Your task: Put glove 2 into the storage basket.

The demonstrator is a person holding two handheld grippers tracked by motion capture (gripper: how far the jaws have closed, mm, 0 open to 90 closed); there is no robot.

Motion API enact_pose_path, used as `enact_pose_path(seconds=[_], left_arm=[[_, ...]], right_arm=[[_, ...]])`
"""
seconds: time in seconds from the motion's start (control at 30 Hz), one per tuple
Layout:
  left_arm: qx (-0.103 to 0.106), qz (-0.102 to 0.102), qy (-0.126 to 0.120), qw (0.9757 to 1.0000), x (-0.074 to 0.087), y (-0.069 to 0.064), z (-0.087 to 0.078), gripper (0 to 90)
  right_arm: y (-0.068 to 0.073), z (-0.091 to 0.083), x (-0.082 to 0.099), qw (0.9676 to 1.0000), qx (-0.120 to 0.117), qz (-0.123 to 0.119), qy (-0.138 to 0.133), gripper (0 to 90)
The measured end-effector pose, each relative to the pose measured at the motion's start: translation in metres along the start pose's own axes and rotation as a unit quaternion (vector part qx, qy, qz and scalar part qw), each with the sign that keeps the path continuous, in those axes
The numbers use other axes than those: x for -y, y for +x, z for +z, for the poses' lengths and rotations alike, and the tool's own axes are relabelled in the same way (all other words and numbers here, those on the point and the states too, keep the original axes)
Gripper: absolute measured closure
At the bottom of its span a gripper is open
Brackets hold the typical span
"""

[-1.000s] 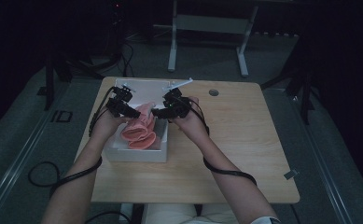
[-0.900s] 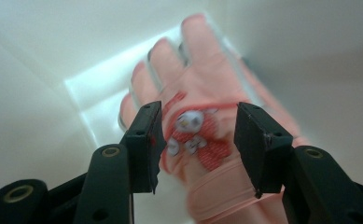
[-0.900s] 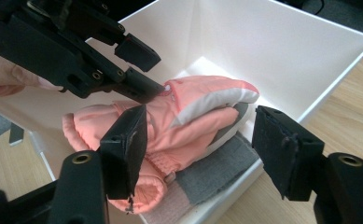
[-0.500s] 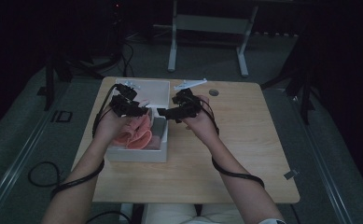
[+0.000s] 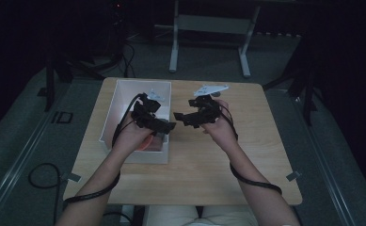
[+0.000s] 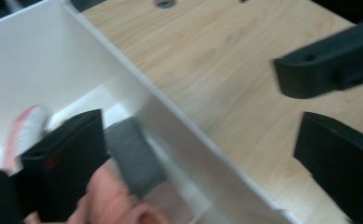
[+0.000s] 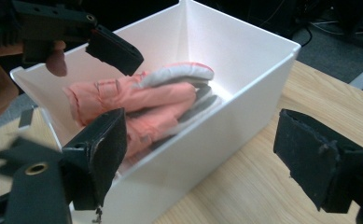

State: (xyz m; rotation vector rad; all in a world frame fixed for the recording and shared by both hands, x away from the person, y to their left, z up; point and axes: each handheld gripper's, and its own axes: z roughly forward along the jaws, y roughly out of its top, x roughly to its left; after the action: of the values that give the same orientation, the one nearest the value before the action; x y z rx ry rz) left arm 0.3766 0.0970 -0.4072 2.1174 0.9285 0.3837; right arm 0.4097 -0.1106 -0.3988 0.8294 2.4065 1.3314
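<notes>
Garment: pink-and-grey glove lying folded inside white bin, left half of table.
Left gripper: jaws just opened wide, empty, over bin's near right corner.
Right gripper: jaws just spread wide, nothing between, right of bin.
Step well done: lift both clear of rim, without snagging fabric.
Right gripper view: whole fold; high view: merely a pink sliver, probably same glove.

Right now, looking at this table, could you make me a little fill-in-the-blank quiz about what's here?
1. The pink and grey glove lies inside the white ____.
2. The box stands on a ____ table.
3. The jaws of the right gripper stand ____, with nothing between them.
4. The left gripper hangs over the box's ____ wall.

Missing words: box; wooden; open; right
</notes>
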Motion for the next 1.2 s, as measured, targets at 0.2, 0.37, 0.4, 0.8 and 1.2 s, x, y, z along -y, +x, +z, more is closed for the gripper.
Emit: enact_pose_path(seconds=[0.2, 0.37, 0.4, 0.8, 1.2], left_arm=[[0.004, 0.018, -0.022, 0.9996, -0.001, -0.018, 0.005, 1.5], [0.016, 0.04, -0.028, 0.9987, 0.0, -0.036, 0.01, 1.5], [0.016, 0.04, -0.028, 0.9987, 0.0, -0.036, 0.01, 1.5], [0.039, 0.087, -0.039, 0.9947, 0.006, -0.078, 0.018, 1.5], [0.061, 0.118, -0.018, 0.9909, 0.025, -0.097, 0.039, 1.5]], right_arm=[[-0.01, -0.01, 0.014, 0.9999, 0.012, -0.008, 0.006, 16.6], [-0.015, -0.019, 0.024, 0.9997, 0.018, -0.011, 0.01, 15.7], [-0.015, -0.019, 0.024, 0.9997, 0.018, -0.011, 0.01, 15.7], [-0.018, -0.035, 0.057, 0.9992, 0.023, -0.022, 0.025, 15.1], [-0.016, -0.037, 0.1, 0.9985, 0.023, -0.025, 0.042, 15.1]])
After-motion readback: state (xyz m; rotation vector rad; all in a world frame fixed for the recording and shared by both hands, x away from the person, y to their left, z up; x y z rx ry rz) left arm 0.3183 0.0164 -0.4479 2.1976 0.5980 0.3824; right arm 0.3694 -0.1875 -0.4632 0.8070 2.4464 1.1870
